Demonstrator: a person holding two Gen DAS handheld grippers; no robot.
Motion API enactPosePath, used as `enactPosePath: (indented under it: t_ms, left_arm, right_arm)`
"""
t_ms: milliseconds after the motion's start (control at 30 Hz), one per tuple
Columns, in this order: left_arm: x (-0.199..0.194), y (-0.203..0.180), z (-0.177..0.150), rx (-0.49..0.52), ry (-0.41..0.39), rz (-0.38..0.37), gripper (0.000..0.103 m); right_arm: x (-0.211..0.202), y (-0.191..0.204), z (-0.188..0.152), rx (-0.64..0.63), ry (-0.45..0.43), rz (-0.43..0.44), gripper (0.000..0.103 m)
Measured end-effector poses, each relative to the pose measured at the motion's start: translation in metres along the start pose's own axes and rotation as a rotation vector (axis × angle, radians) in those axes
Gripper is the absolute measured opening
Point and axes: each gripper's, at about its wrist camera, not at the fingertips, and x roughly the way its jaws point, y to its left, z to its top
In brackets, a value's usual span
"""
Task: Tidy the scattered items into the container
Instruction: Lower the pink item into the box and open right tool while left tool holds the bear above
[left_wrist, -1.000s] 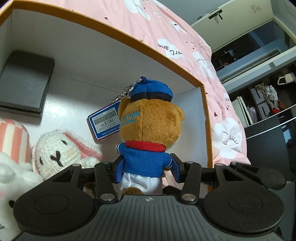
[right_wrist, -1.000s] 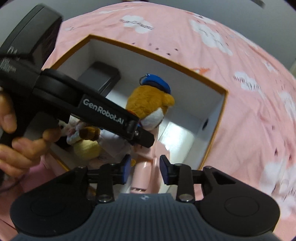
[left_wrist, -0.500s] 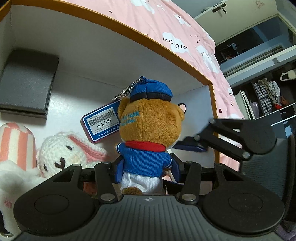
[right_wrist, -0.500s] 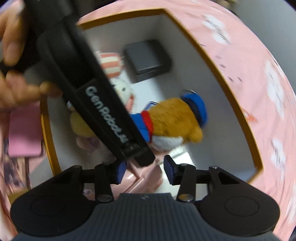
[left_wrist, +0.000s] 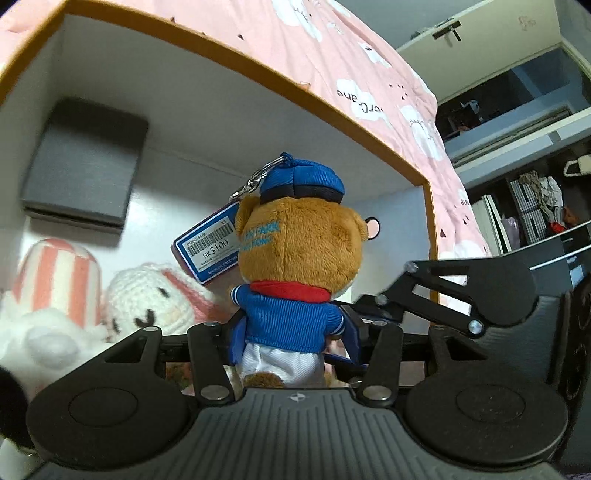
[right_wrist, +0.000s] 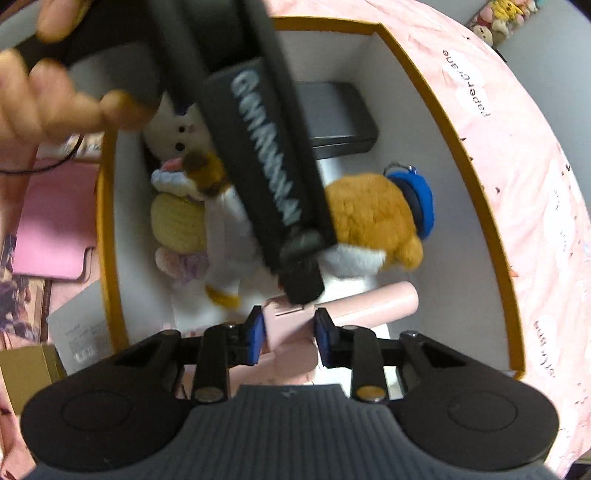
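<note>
Lowering brown plush bear in blue cap (left_wrist: 299, 266), clamped in left gripper (left_wrist: 293, 338), gently into orange-rimmed white box (left_wrist: 221, 122); right gripper (right_wrist: 290, 338) pinching pink case (right_wrist: 332, 314).

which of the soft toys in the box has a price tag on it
The brown plush bear in the blue cap, held by the left gripper; its blue-edged tag reads HK$100. The others show none.

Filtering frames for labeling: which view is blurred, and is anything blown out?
Right wrist: motion blur smears the left gripper crossing the frame and softens the bear; no blown highlights. Left wrist: sharp on the bear, price tag readable, strong fisheye bending of the box rim.
</note>
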Motion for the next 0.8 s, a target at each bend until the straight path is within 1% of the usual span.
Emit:
enactPosePath:
  t_ms: [67,200,300,333,433,500,600,667,700,800]
  left_arm:
    - [-0.003,0.001,0.0,-0.007,-0.006,0.004,0.059]
    - [0.005,-0.004,-0.001,-0.01,-0.01,-0.001,0.059]
    - [0.015,-0.01,0.0,-0.036,-0.013,-0.043,0.059]
    - [0.019,-0.013,0.0,-0.033,-0.01,-0.045,0.059]
    - [0.028,-0.028,-0.001,0.026,-0.009,0.017,0.061]
    - [0.032,-0.03,-0.004,0.029,-0.006,0.035,0.063]
    - [0.04,-0.025,-0.008,0.014,0.026,0.037,0.065]
    - [0.041,-0.028,-0.01,0.035,0.037,0.067,0.066]
    - [0.041,-0.03,-0.01,0.041,0.047,0.077,0.069]
    - [0.04,-0.036,-0.006,0.065,0.095,0.096,0.07]
  right_arm:
    - [-0.005,0.0,-0.001,-0.003,0.015,-0.006,0.03]
    - [-0.011,-0.005,-0.006,-0.023,0.048,-0.014,0.03]
    - [-0.014,-0.008,-0.008,-0.079,0.091,-0.006,0.03]
    - [-0.014,-0.011,-0.008,-0.097,0.106,0.007,0.03]
    - [-0.01,-0.016,-0.005,-0.143,0.153,0.035,0.03]
    - [-0.002,-0.016,-0.006,-0.158,0.172,0.031,0.031]
    - [0.002,-0.019,-0.009,-0.138,0.158,0.029,0.031]
    - [0.0,-0.021,-0.009,-0.124,0.147,0.021,0.031]
    - [0.0,-0.021,-0.009,-0.125,0.145,0.017,0.031]
    - [0.0,-0.022,-0.009,-0.124,0.14,0.011,0.031]
